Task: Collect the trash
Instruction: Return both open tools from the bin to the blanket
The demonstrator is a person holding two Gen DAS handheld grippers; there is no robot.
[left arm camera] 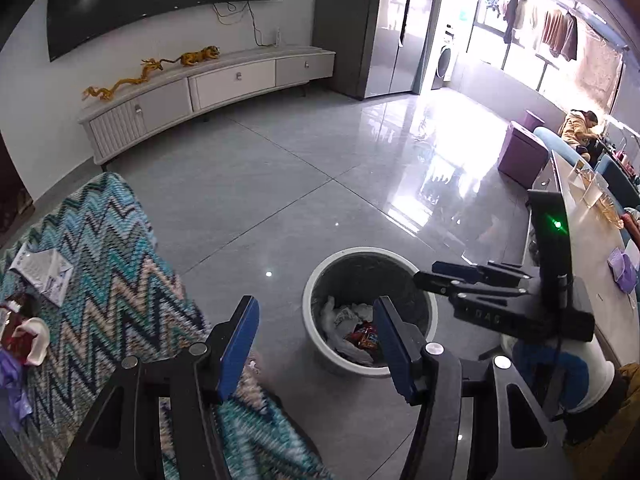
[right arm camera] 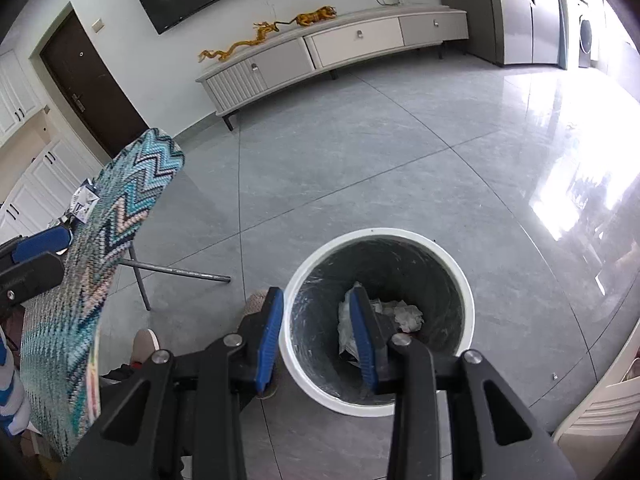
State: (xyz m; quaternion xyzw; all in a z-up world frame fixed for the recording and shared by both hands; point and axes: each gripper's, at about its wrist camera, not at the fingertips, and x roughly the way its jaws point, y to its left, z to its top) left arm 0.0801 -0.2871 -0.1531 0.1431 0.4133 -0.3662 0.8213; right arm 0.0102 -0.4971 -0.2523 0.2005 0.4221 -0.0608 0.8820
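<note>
Both my left gripper (left arm camera: 316,344) and right gripper (right arm camera: 316,340) have empty, parted jaws above the round white, dark-lined bin (right arm camera: 448,256) holding crumpled white paper (right arm camera: 408,314); wrappers (left arm camera: 24,332) remain on the zigzag-patterned teal desk cover (left arm camera: 116,264).

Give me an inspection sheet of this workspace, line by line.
Surface: glossy grey tiled floor; zigzag-patterned cloth covers a table.
Job's things: white-rimmed trash bin on the floor, holding crumpled paper and a red wrapper.
Clutter: paper pack, red item and purple bag on the cloth.
Grippers: left gripper open and empty; right gripper open and empty above the bin.
Cables: wires hang below the TV.
Surroundings: TV cabinet with gold figurines, hanging clothes, seated person far right.
</note>
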